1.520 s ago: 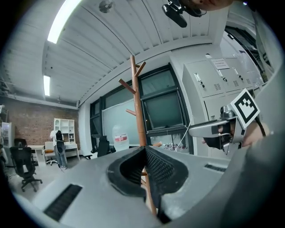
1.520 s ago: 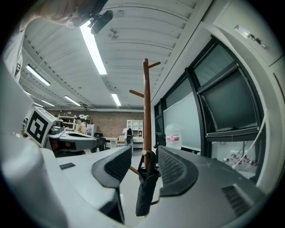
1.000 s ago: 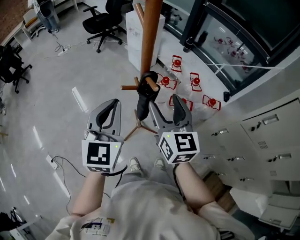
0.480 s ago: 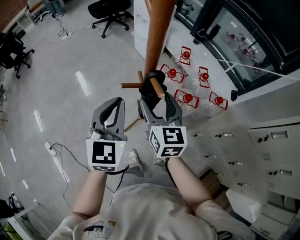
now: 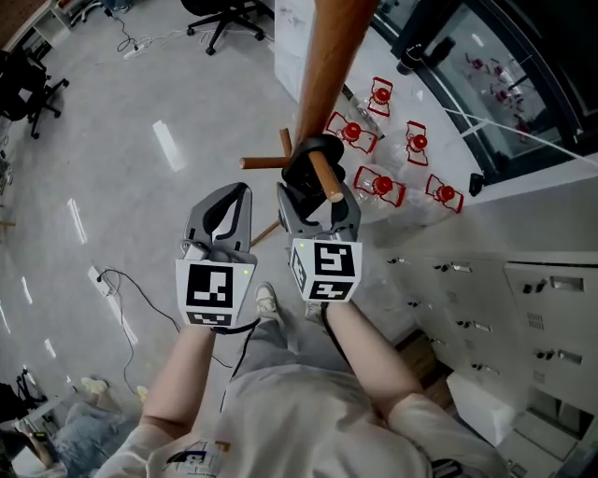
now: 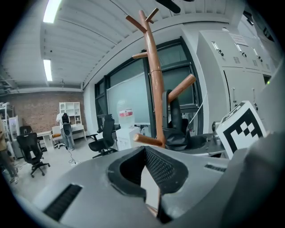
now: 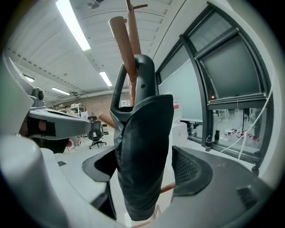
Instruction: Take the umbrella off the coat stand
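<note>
A black folded umbrella (image 5: 301, 174) hangs by its loop handle from a peg (image 5: 324, 177) of the brown wooden coat stand (image 5: 327, 56). My right gripper (image 5: 316, 200) is open around it. In the right gripper view the umbrella (image 7: 142, 151) hangs between the pads, and the right pad (image 7: 191, 167) stands clear of it. These jaws have just been opening, with the umbrella between them. My left gripper (image 5: 229, 201) is to the left of the stand, shut on nothing. In the left gripper view it (image 6: 144, 149) points at the stand (image 6: 156, 89) and the umbrella (image 6: 176, 129).
Red-and-white objects (image 5: 383, 187) lie on the floor by the glass wall. White lockers (image 5: 523, 308) stand at the right. Office chairs (image 5: 220, 9) are at the far left, and a cable with a socket strip (image 5: 103, 277) lies on the floor. One stand leg (image 5: 266, 233) shows below.
Both grippers have come closer to the stand. The right gripper has shifted left from beside the umbrella to around it, and its jaws stand wider.
</note>
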Demonstrator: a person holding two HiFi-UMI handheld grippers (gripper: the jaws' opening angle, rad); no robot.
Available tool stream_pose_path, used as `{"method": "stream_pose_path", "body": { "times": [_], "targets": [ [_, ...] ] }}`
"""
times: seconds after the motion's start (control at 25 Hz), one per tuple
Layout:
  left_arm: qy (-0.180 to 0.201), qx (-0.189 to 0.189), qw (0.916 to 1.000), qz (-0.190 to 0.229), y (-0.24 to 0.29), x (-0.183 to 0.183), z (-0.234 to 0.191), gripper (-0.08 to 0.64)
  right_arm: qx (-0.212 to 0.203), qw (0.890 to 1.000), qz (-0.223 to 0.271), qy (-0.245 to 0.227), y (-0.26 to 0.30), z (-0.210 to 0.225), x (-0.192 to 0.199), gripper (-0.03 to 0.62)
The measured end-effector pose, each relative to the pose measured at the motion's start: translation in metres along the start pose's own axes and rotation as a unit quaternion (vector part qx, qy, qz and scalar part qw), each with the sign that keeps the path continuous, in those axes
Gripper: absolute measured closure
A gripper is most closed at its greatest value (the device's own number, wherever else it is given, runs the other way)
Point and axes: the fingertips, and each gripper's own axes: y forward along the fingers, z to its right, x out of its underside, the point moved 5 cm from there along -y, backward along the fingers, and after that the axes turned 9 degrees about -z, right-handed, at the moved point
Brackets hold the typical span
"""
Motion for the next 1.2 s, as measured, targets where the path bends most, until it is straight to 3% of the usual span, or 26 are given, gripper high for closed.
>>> {"method": "stream_pose_path", "body": {
  "times": [0.48, 0.8, 1.2],
  "targets": [
    [-0.013, 0.006, 0.9993, -0.034, 0.017, 0.032, -0.003, 0.552, 0.008, 1.000, -0.009, 0.003, 0.023, -0.002, 0.020, 0.256],
    [-0.019, 0.014, 0.9988, -0.043, 0.013, 0.044, 0.001, 0.552, 0.021, 1.000, -0.017, 0.009, 0.020, -0.002, 0.021, 0.327],
    [-0.019, 0.005, 0.9992, -0.036, -0.008, 0.039, -0.008, 0.552, 0.007, 1.000, 0.001, 0.017, 0.003, -0.006, 0.004, 0.348]
  ]
}}
